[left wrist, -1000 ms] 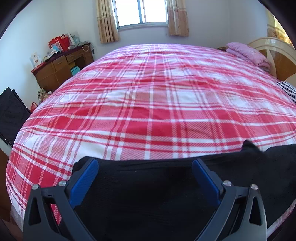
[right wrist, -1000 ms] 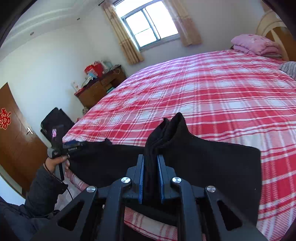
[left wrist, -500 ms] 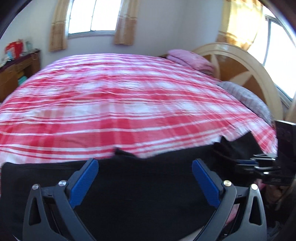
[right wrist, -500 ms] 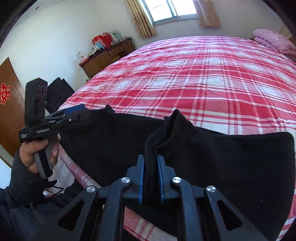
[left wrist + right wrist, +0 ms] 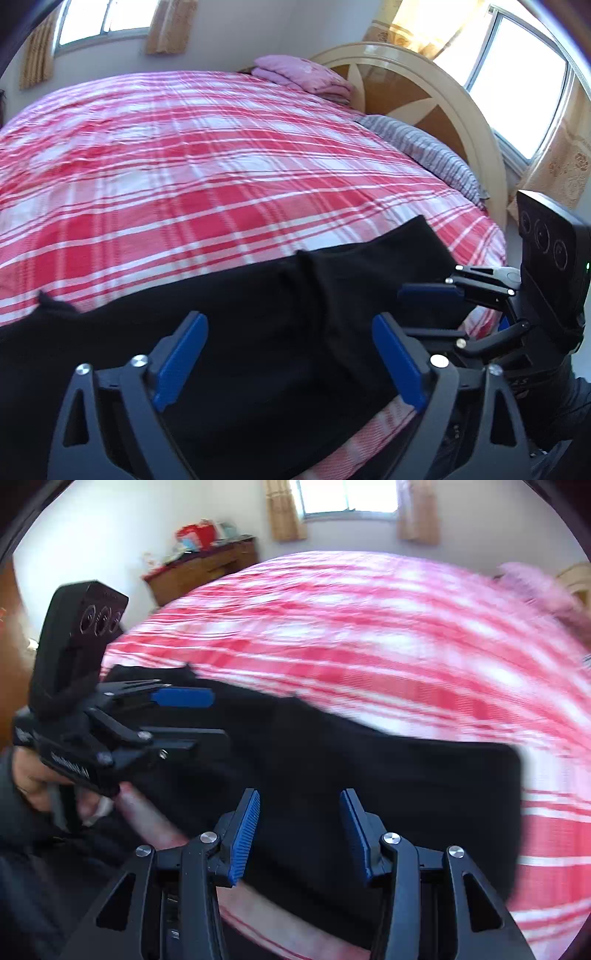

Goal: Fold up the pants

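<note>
Black pants (image 5: pixel 258 332) lie flat along the near edge of the red plaid bed (image 5: pixel 184 166); they also show in the right wrist view (image 5: pixel 369 782). My left gripper (image 5: pixel 291 354) is open and empty just above the pants. My right gripper (image 5: pixel 299 830) is open and empty above the pants, with nothing between its blue pads. The right gripper appears at the right of the left wrist view (image 5: pixel 432 295), at the pants' end. The left gripper appears at the left of the right wrist view (image 5: pixel 184 716), over the other part of the pants.
A folded pink blanket (image 5: pixel 306 77) and a striped grey pillow (image 5: pixel 424 151) lie by the cream headboard (image 5: pixel 424 85). A wooden dresser (image 5: pixel 207 568) with clutter stands by the far wall under a window (image 5: pixel 347 498).
My right gripper has let go of the bunched pants fabric and opened; the fabric now lies flat. My left gripper has swung right, toward the headboard side, and stays open.
</note>
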